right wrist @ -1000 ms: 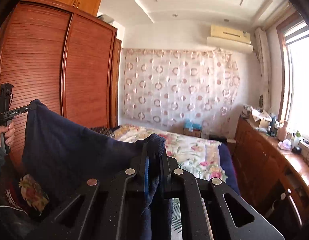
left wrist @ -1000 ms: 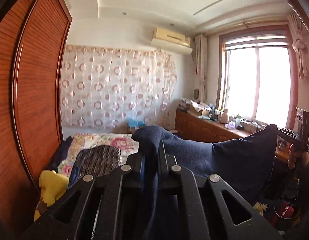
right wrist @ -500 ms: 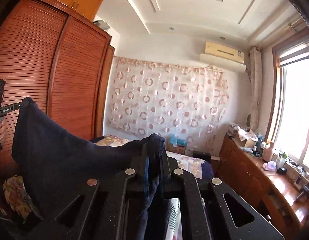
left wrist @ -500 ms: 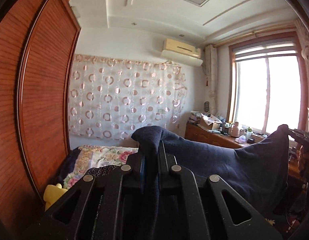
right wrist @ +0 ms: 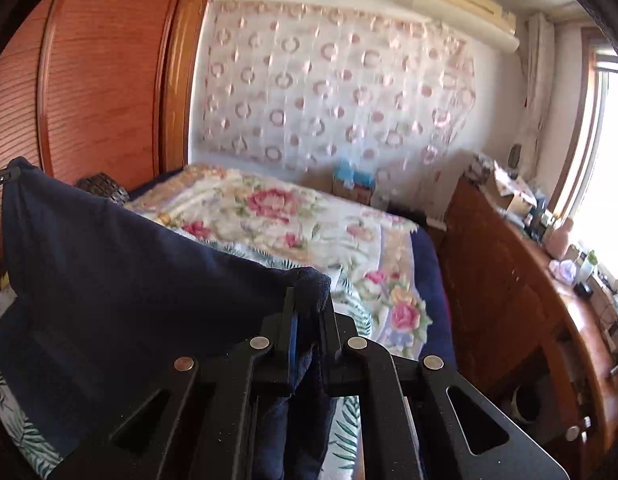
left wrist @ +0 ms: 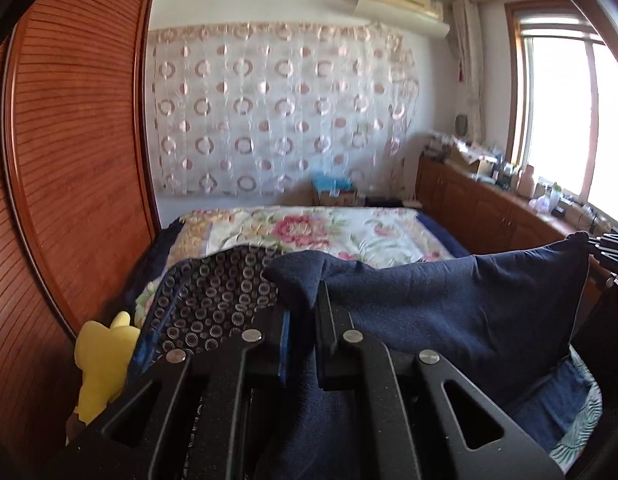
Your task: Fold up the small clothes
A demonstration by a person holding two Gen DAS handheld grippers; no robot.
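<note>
Navy cloth (left wrist: 449,312) hangs stretched between both claws above the bed (right wrist: 293,224), left gripper (left wrist: 301,308) and right gripper (right wrist: 307,308) each clamped tight on a top corner.

likely a home bedroom: bed (left wrist: 329,236), wardrobe (left wrist: 77,152).

My left tongs (left wrist: 301,308) are clamped on a corner of the navy cloth (left wrist: 441,312), which stretches toward three o'clock, where the right tongs (left wrist: 611,246) pinch its far corner, I think; that edge is cramped. At twelve o'clock lies the bed (left wrist: 309,232) under a floral cover. A dotted dark garment (left wrist: 213,296) sits at ten o'clock, a yellow plush toy (left wrist: 101,356) at nine, beside the wardrobe (left wrist: 69,152).
</note>
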